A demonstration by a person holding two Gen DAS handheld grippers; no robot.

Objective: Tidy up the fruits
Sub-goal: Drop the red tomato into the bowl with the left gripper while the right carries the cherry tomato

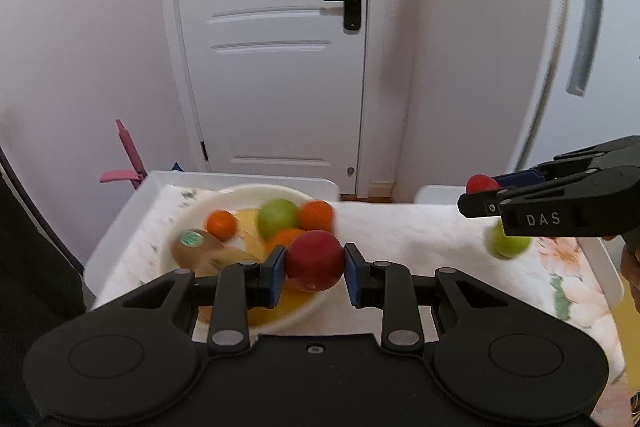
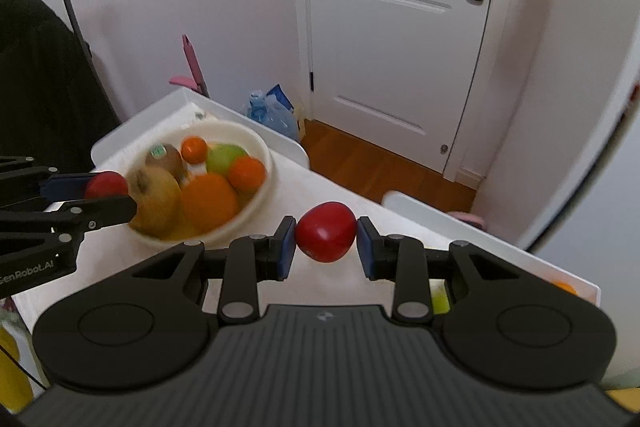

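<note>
My left gripper [image 1: 315,269] is shut on a red round fruit [image 1: 315,259], held above the near rim of a white bowl [image 1: 188,215]. The bowl holds oranges [image 1: 221,224], a green apple [image 1: 277,217], a kiwi [image 1: 196,245] and other fruit. In the right wrist view my right gripper [image 2: 326,243] is shut on a second red fruit [image 2: 326,231], above the white cloth to the right of the bowl [image 2: 262,163]. Each gripper shows in the other's view with its red fruit. A green fruit [image 1: 507,245] lies on the cloth beneath the right gripper.
The table [image 2: 500,239] has a raised white rim and a floral cloth. An orange [image 2: 564,287] lies near its right edge. Behind stand a white door [image 1: 280,47], a pink object [image 1: 128,155], a blue bag [image 2: 272,111] on the floor and dark clothing [image 2: 40,75] at left.
</note>
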